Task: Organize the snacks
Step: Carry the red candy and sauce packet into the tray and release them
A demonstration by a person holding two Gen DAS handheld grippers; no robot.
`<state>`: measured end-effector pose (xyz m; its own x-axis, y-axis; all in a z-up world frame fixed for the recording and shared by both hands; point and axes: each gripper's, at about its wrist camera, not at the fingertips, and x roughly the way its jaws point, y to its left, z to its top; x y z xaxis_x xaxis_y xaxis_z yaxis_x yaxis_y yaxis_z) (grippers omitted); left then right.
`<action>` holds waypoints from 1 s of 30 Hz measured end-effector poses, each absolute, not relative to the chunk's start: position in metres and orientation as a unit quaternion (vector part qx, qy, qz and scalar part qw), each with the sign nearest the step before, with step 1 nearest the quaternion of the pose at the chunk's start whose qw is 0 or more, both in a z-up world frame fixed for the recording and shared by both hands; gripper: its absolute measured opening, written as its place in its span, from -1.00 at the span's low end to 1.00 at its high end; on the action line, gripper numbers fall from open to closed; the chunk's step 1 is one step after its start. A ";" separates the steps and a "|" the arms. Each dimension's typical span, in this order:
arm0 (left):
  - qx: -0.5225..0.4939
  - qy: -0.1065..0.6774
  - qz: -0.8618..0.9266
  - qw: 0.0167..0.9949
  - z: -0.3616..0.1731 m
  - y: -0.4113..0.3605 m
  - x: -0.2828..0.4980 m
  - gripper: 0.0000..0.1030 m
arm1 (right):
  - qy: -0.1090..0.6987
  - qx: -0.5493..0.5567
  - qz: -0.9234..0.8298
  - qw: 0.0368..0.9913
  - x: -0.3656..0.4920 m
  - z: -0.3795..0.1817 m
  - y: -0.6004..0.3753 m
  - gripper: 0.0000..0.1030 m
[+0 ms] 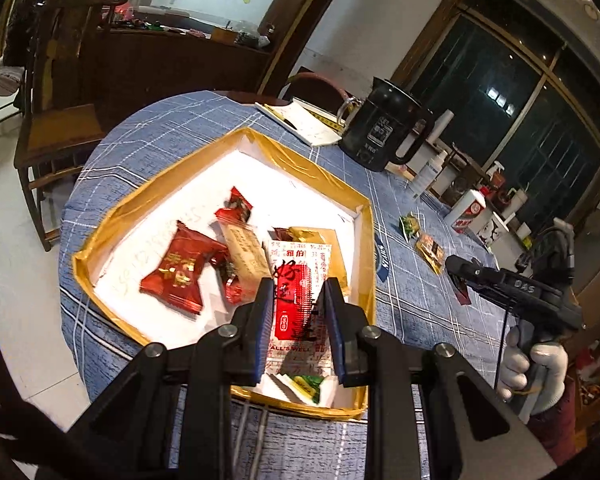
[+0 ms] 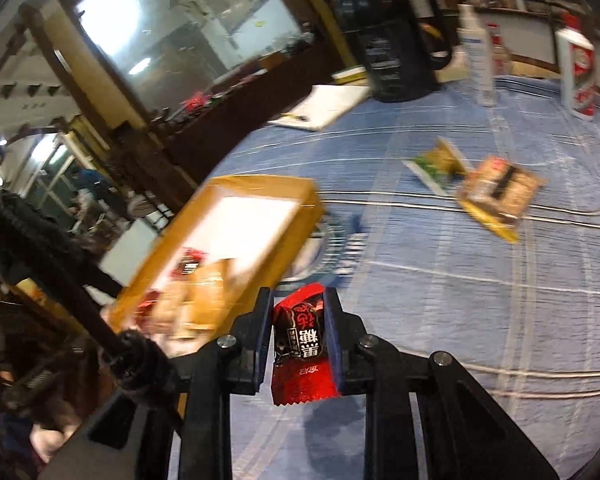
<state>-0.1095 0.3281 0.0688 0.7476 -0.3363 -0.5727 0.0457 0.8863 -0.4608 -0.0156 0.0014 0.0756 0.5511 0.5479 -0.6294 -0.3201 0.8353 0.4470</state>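
An open box with a yellow-taped rim (image 1: 112, 216) and white floor sits on the blue checked tablecloth. Inside it lie a large red packet (image 1: 178, 272), a tan packet (image 1: 246, 248) and a small red candy (image 1: 238, 204). My left gripper (image 1: 299, 284) hangs over the box's near end, shut on a red-and-white packet (image 1: 296, 312). Over the cloth to the right of the box (image 2: 260, 180), my right gripper (image 2: 299, 296) is shut on a red-and-black candy (image 2: 300, 344). On the cloth beyond lie a green packet (image 2: 436, 164) and a brown-and-yellow packet (image 2: 496, 196).
A black kettle (image 1: 384, 124), a notebook (image 1: 300, 120), a spray bottle (image 1: 428, 174) and a white-and-red bottle (image 1: 470, 210) stand at the table's far side. A gloved hand (image 1: 540, 368) holds the right gripper. A wooden chair (image 1: 56, 128) stands at the left.
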 end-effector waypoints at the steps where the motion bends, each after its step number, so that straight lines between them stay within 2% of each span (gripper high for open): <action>1: -0.216 0.341 -0.103 0.909 0.066 0.332 -0.108 -0.48 | 0.403 0.139 0.261 0.866 -0.019 0.080 0.014 -0.54; 10: -0.201 0.374 -0.082 0.902 0.043 0.344 -0.079 -0.48 | 0.437 0.088 0.315 0.838 -0.007 0.063 0.138 -0.54; 17: -0.210 0.374 -0.084 0.900 0.036 0.350 -0.080 -0.42 | 0.463 0.075 0.315 0.825 0.014 0.040 0.183 -0.52; 20: -0.212 0.361 -0.081 0.905 0.042 0.352 -0.087 -0.29 | 0.449 0.068 0.311 0.835 0.010 0.041 0.186 -0.40; 22: -0.201 0.351 -0.070 0.912 0.049 0.349 -0.095 -0.07 | 0.431 0.063 0.314 0.843 0.001 0.048 0.185 -0.38; 25: -0.179 0.329 -0.042 0.926 0.060 0.346 -0.108 0.11 | 0.397 0.068 0.311 0.861 -0.018 0.061 0.176 -0.28; 28: -0.142 0.312 0.017 0.939 0.072 0.339 -0.122 0.56 | 0.365 0.084 0.300 0.877 -0.044 0.072 0.160 -0.22; 30: -0.117 0.296 0.054 0.947 0.080 0.332 -0.133 0.66 | 0.343 0.085 0.289 0.890 -0.067 0.077 0.148 -0.18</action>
